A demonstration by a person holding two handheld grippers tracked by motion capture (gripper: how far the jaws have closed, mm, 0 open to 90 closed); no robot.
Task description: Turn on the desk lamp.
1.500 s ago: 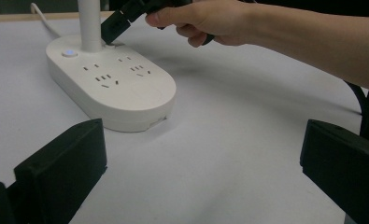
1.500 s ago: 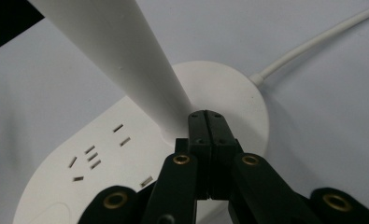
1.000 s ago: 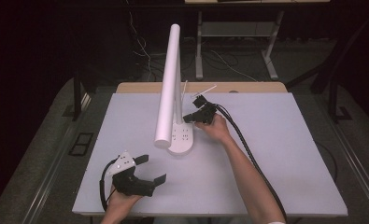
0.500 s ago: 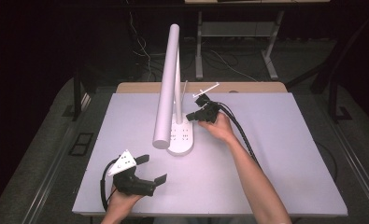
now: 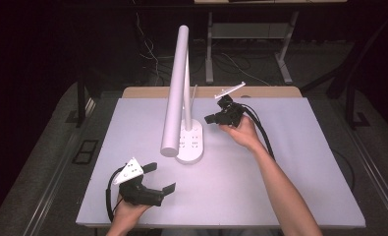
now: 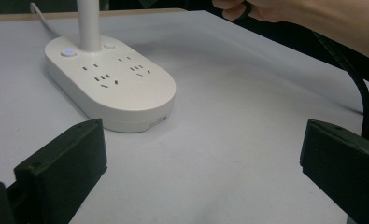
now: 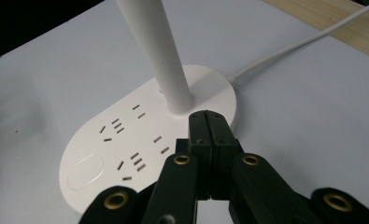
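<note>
Much bare white table [image 5: 290, 187] surrounds the desk lamp's socket base [image 5: 190, 142] mid-table. Right gripper [image 5: 212, 118], jaws pressed together, hovers just beside it; left gripper [image 5: 161, 178] gapes wide nearby.

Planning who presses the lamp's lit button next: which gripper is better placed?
Probably right. The right gripper is shut and hangs just beside the lamp base, its tip near the stem. The left gripper is open, low at the table's near edge, farther off.
</note>
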